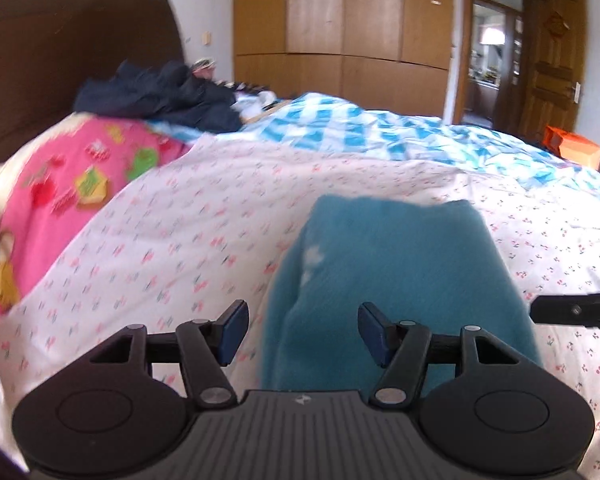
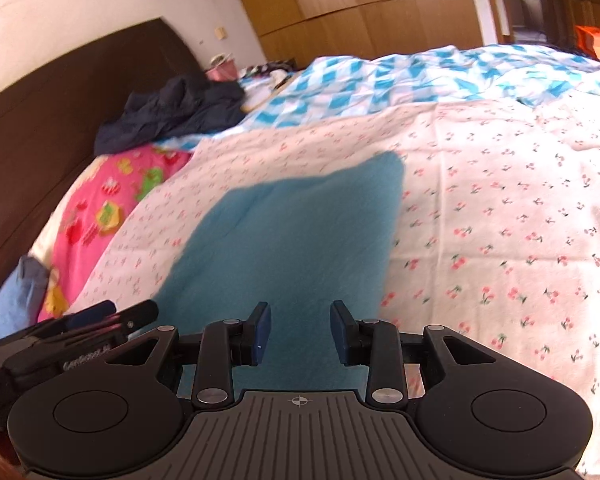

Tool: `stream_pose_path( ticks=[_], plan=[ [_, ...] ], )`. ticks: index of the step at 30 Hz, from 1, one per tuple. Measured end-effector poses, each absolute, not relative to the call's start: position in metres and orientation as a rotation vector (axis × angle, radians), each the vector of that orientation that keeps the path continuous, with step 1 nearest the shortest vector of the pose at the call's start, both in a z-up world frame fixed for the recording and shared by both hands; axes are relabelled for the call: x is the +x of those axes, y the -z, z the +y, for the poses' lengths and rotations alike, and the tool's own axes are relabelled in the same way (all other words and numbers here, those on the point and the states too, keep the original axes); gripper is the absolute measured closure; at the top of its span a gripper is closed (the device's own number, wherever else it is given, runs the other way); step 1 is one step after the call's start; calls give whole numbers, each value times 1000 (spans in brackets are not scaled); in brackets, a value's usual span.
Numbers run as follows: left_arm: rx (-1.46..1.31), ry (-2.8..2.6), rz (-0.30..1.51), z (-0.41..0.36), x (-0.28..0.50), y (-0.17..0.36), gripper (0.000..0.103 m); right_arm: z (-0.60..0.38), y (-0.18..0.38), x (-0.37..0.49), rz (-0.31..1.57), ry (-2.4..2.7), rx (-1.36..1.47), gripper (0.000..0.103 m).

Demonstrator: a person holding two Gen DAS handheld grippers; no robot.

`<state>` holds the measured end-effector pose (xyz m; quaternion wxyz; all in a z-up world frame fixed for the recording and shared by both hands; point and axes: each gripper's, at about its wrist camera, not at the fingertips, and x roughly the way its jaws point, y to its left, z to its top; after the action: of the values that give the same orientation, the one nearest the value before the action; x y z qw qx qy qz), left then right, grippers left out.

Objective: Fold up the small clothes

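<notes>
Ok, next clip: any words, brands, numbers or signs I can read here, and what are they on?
White lettering on the left gripper body, seen in the right wrist view: too blurred to read.
Red ornament on the wooden door: too small to read.
Logo marks on the gripper bases: symbols, no letters.
Nothing else carries text.

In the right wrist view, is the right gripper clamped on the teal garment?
No, the right gripper is open, its two fingers standing apart above the teal garment, which lies flat on the cherry-print sheet.

Both wrist cameras look low and close across the bed (image 1: 220, 216), toward the headboard (image 2: 60, 92) and wardrobe (image 1: 340, 12); both share the somewhat blurred teal garment (image 1: 400, 264).
</notes>
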<state>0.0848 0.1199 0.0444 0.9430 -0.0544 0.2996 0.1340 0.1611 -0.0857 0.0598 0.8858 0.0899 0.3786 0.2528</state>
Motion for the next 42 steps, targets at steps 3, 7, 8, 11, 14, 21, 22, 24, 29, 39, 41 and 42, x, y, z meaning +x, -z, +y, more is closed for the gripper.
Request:
stream_pose_path(
  ticks=[3,7,8,11,14,21,22,24,29,39,41,42],
  plan=[
    [-90,-261,620,117,108,-45,38,-80,-57,179,791,-516,193,69],
    [-95,-257,685,118,134,-28,38,-71,-36,198,840,-500,182,67],
    [-91,-261,709,118,139,-23,38,-72,-33,199,838,-499,186,66],
    [-101,-254,721,118,142,-15,37,-76,-30,201,840,-508,211,64],
    [-100,-252,725,118,141,-17,37,-79,-33,198,839,-504,224,64],
    [-93,-236,710,111,130,-30,38,-86,-46,171,806,-530,217,63],
    [-84,-235,707,109,127,-31,38,-86,-45,168,811,-531,211,64],
    [-60,-234,710,105,124,-33,38,-84,-41,165,835,-507,168,64],
    [-16,-240,757,98,119,-25,38,-88,-31,159,895,-475,176,64],
    [9,-229,766,97,105,-27,38,-85,-30,141,900,-488,137,64],
    [14,-228,787,97,104,-23,37,-84,-28,140,907,-482,136,64],
    [10,-228,793,98,103,-21,37,-85,-28,138,906,-483,144,64]
  ],
)
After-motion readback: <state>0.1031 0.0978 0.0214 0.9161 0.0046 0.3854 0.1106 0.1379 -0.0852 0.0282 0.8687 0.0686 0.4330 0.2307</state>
